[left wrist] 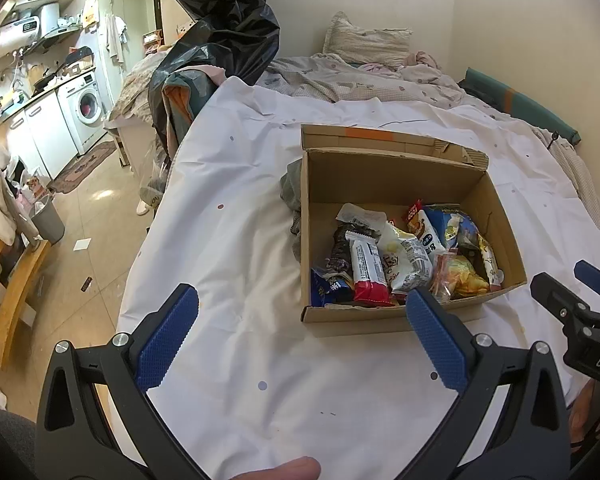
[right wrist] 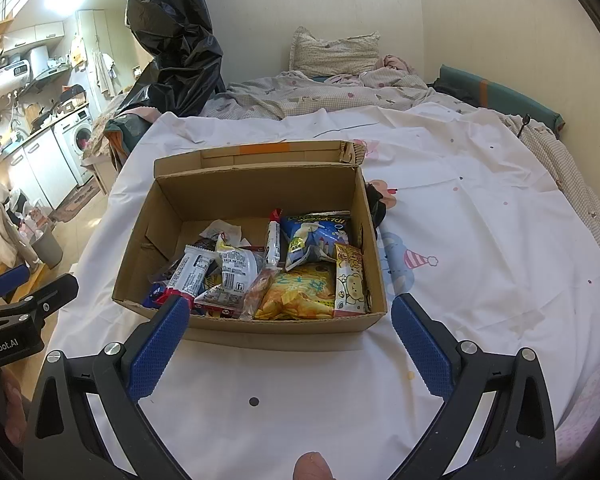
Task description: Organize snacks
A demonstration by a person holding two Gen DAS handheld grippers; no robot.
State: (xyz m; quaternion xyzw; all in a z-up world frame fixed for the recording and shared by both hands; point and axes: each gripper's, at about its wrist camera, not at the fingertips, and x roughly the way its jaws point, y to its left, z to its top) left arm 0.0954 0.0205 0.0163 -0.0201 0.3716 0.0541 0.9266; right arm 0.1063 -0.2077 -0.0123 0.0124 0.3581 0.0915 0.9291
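Observation:
An open cardboard box stands on a white sheet and holds several snack packets, among them a red and white bar and a yellow chip bag. In the right wrist view the box shows the same bar, the chip bag and a blue bag. My left gripper is open and empty, just short of the box's near wall. My right gripper is open and empty, its fingers astride the near wall. Each gripper shows at the edge of the other's view.
A white sheet covers the bed. A grey cloth lies against the box's left side. A black plastic bag hangs at the back left. Pillow and bedding lie behind. The bed's left edge drops to a cluttered floor.

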